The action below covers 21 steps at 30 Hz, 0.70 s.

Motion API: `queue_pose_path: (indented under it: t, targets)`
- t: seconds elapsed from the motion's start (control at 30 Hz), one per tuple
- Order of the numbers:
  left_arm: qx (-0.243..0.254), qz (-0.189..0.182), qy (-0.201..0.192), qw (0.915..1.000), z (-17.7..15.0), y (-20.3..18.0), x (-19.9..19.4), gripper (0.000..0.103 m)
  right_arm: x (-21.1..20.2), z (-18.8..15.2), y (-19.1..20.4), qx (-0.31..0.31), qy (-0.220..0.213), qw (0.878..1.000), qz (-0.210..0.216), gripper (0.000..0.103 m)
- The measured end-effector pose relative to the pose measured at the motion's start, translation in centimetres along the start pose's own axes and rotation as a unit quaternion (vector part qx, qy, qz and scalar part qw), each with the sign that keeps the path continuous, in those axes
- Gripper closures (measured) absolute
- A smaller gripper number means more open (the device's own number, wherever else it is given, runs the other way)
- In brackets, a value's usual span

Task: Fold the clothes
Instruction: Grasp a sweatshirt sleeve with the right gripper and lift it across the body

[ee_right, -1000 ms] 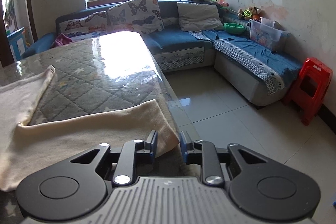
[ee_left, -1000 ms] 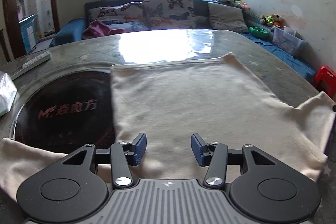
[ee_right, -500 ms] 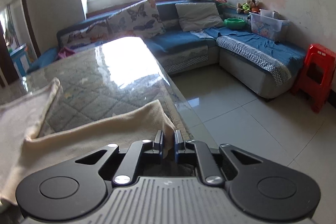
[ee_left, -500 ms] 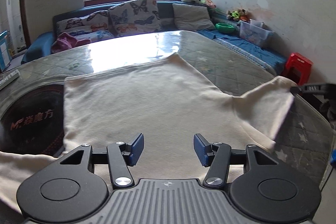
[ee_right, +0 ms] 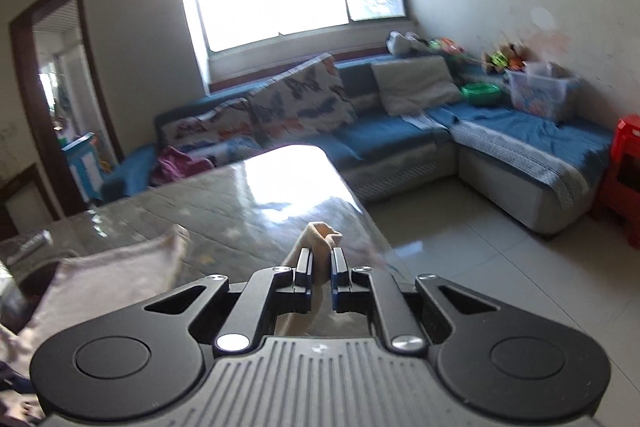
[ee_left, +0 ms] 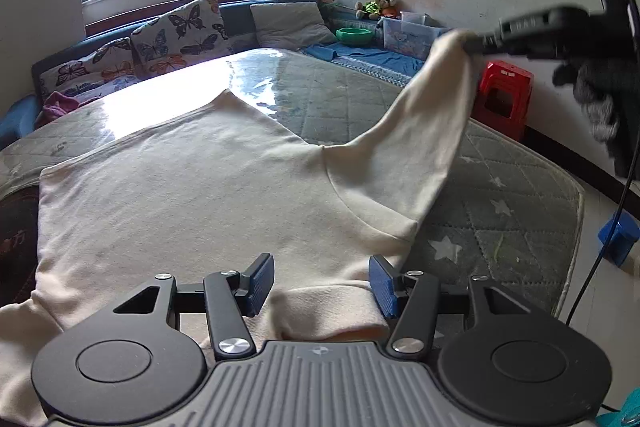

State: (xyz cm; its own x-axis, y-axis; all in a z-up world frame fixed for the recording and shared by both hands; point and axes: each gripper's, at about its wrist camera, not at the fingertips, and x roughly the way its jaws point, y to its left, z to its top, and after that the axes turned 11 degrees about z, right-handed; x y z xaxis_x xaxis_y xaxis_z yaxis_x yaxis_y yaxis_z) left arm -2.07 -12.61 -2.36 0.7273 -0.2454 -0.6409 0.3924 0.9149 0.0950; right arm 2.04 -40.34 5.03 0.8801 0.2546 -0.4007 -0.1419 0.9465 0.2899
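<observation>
Two tools: right tool (ee_right: 321,263) raised, clenching cream garment (ee_left: 192,187) sleeve; left tool (ee_left: 322,281) spread, apparently ungripped, angled down.

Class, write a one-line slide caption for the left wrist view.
Right gripper lifts a sleeve of the cream shirt off the table; open left gripper straddles its near edge.

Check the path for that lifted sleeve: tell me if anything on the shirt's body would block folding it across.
Nothing visible blocks it. The right gripper is shut on the sleeve, lifted off the table. The cream shirt body lies flat and bare. The open left gripper sits at the near edge, over the collar fabric, not pressing it.
</observation>
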Motion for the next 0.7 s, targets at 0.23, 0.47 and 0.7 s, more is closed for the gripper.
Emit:
queue_pose_path:
  t: [0.23,0.47,0.7]
  targets:
    - [-0.027,0.009,-0.014,0.9995,-0.3,2.0,-1.2,0.047,-0.8,2.3,5.6,-0.050,-0.007,0.996,0.070,0.096]
    - [-0.077,0.040,-0.025,0.9959,-1.8,6.0,-3.0,0.047,0.6,2.7,14.2,-0.116,0.015,0.981,0.155,0.096]
    - [-0.116,0.060,-0.022,0.9912,-3.6,8.8,-4.1,0.047,3.9,-0.1,21.2,-0.152,0.068,0.961,0.223,0.096]
